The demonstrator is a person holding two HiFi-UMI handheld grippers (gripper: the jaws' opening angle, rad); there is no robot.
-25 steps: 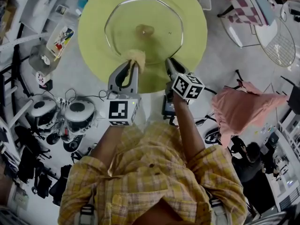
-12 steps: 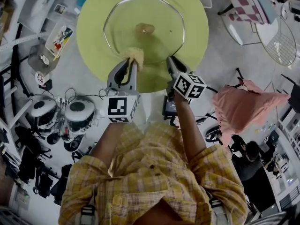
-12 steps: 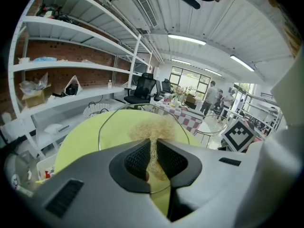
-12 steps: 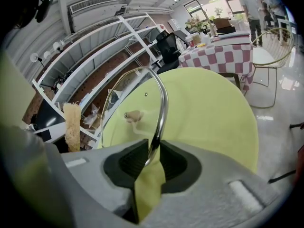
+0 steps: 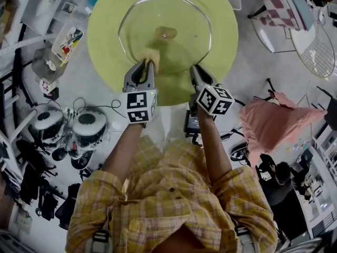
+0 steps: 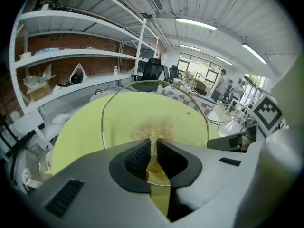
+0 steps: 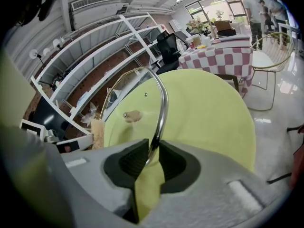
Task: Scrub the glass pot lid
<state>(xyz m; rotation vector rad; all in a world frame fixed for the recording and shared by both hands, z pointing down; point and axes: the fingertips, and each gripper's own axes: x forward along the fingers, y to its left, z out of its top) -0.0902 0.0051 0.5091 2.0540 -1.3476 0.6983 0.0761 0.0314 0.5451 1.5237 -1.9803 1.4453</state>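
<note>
Glass pot lid (image 5: 179, 41) sits upper centre of the head view on a round yellow-green table (image 5: 105, 36), knob (image 5: 166, 33) up. Right gripper (image 5: 196, 70), lower right of the lid, has its jaws clamped on the metal rim, likely to stop the lid sliding or spinning while it's rubbed. Left gripper (image 5: 146, 67), at the lid's lower-left edge, has its jaws pinched together on a tan fibrous scrub pad (image 5: 151, 56). The pad's free end pokes out past the tips and presses on the glass just inside the rim, so the pad does the rubbing and not the jaws. Lid looks flat on the table, but the near edge may be tipped up slightly; hard to tell. No readable brand or text anywhere, only black-and-white square patterns on the marker cubes (image 5: 139, 107).
</note>
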